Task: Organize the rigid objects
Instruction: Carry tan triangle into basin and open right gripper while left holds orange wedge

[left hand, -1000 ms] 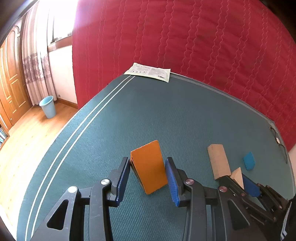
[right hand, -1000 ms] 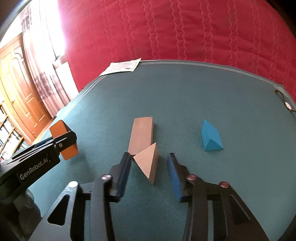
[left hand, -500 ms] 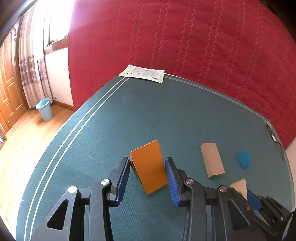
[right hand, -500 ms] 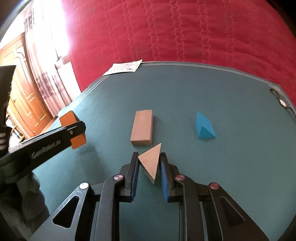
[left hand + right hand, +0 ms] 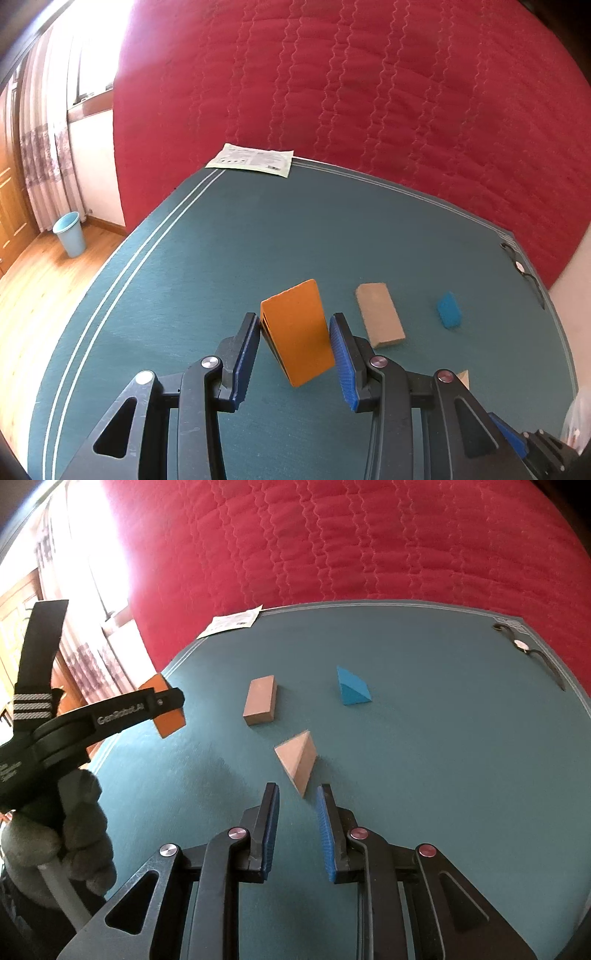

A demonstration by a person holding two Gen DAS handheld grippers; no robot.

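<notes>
Left tool (image 5: 294,353): I'm gripping the orange block (image 5: 297,332), seemingly lifted off the tabletop (image 5: 207,258).
Right tool (image 5: 297,834): I'm holding it parted, empty, just behind the tan wedge (image 5: 297,758).

A home room, wood floor (image 5: 33,280), curtains (image 5: 48,147), wooden door (image 5: 9,199), blue bin (image 5: 70,234), red quilt (image 5: 369,92) behind worktop (image 5: 240,240)

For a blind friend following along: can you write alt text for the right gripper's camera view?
The right gripper hovers open just short of a tan wedge on a teal mat. Beyond lie a tan block and blue wedge.
</notes>
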